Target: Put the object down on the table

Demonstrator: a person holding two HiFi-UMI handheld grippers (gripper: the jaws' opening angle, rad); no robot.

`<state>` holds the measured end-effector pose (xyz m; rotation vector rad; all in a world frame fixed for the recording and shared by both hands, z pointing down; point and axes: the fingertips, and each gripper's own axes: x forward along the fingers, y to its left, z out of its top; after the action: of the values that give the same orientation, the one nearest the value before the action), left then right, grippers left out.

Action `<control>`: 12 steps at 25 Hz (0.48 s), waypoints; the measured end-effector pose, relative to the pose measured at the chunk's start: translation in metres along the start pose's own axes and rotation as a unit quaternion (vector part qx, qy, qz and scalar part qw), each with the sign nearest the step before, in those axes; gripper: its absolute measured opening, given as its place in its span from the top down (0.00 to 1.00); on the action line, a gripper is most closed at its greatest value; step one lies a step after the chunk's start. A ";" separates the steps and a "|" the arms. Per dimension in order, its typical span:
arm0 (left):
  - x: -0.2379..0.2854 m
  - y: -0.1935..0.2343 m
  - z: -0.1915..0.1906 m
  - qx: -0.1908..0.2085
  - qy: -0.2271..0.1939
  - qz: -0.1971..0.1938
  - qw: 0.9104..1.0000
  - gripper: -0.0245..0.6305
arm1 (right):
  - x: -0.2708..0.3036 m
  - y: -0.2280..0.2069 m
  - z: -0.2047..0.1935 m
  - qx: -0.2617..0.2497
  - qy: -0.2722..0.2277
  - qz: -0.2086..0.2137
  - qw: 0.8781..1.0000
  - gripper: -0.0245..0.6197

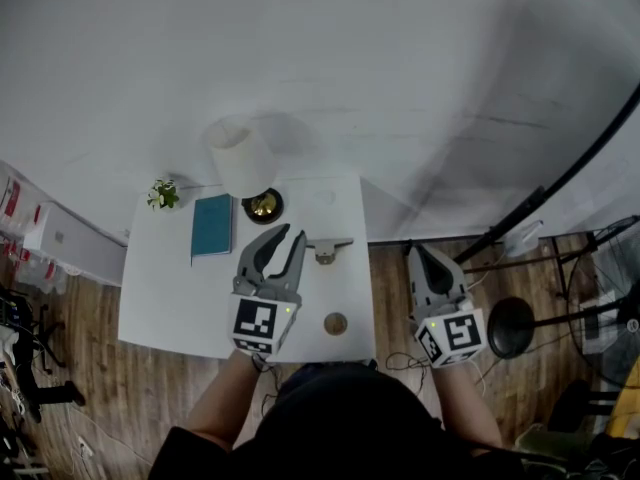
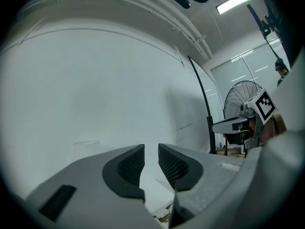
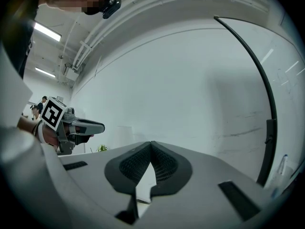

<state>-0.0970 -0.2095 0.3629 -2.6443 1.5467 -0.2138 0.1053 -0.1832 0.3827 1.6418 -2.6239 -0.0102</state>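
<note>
Left gripper [image 1: 290, 238]: jaws stood apart, empty, over the white table [image 1: 165, 288]. Right gripper [image 1: 416, 250]: jaws met at the tips, empty, past the table's right edge. Grey T-shaped object [image 1: 328, 249]: lay on the table just beside the left gripper.

We see cool, even light from long ceiling strip lamps [image 2: 236, 2], which leaves the white square surface [image 1: 170, 298] evenly bright and lays soft grey shadows across the pale grey wall [image 1: 350, 68]. Both gripper views bulge like a fisheye with black corners, and their near foreground looks soft.
</note>
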 end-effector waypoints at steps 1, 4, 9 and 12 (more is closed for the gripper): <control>0.000 0.001 -0.001 -0.001 0.002 0.000 1.000 0.83 | 0.001 0.000 -0.001 0.000 0.002 -0.001 1.000 0.95; 0.002 0.003 -0.002 0.000 0.005 0.000 1.000 0.83 | 0.004 0.001 -0.001 0.001 0.002 0.000 1.000 0.95; 0.003 0.005 -0.008 -0.006 0.014 -0.002 1.000 0.83 | 0.006 0.003 -0.004 0.002 0.007 0.000 1.000 0.95; 0.006 0.008 -0.010 -0.009 0.018 -0.003 1.000 0.83 | 0.010 0.003 -0.003 0.001 0.007 -0.001 1.000 0.95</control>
<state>-0.1020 -0.2187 0.3725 -2.6741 1.5575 -0.2494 0.0987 -0.1910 0.3865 1.6384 -2.6139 0.0045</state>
